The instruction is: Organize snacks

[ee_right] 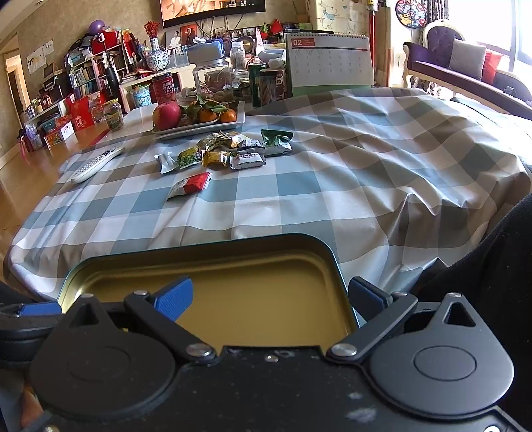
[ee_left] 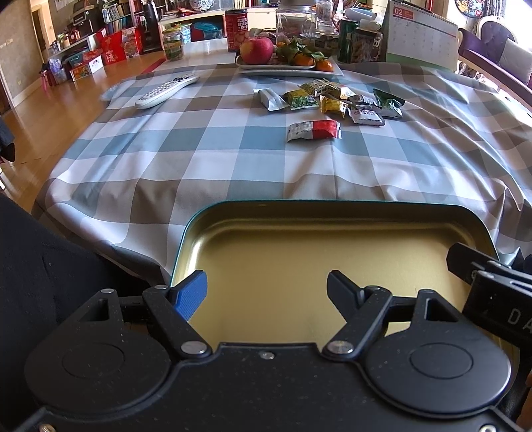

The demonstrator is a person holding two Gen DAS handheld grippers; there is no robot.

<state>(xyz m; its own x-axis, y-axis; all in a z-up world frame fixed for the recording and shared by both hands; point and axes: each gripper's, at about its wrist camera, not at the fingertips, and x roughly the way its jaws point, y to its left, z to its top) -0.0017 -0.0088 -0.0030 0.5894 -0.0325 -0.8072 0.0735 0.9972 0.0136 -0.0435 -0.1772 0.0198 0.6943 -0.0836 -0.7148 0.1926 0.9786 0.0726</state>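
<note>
An open tin [ee_left: 332,203] with a gold inside and teal rim stands empty at the near table edge, also in the right wrist view [ee_right: 199,246]. My left gripper [ee_left: 266,289] is open above the tin's floor with nothing between its fingers. My right gripper [ee_right: 271,297] is open too, one finger inside the tin and the other outside its right wall. Farther back on the checked cloth lies a pile of several small snack packets [ee_left: 335,99] [ee_right: 229,149]. A red-and-white packet [ee_left: 314,130] [ee_right: 191,184] lies alone in front of the pile.
A white remote [ee_left: 168,89] [ee_right: 96,164] lies at the left. Behind the snacks are a fruit plate [ee_left: 289,69] [ee_right: 199,129], jars, a red can [ee_left: 236,28] and a desk calendar [ee_left: 422,36] [ee_right: 329,59]. Dark clothing [ee_left: 33,282] [ee_right: 498,266] borders the near edge.
</note>
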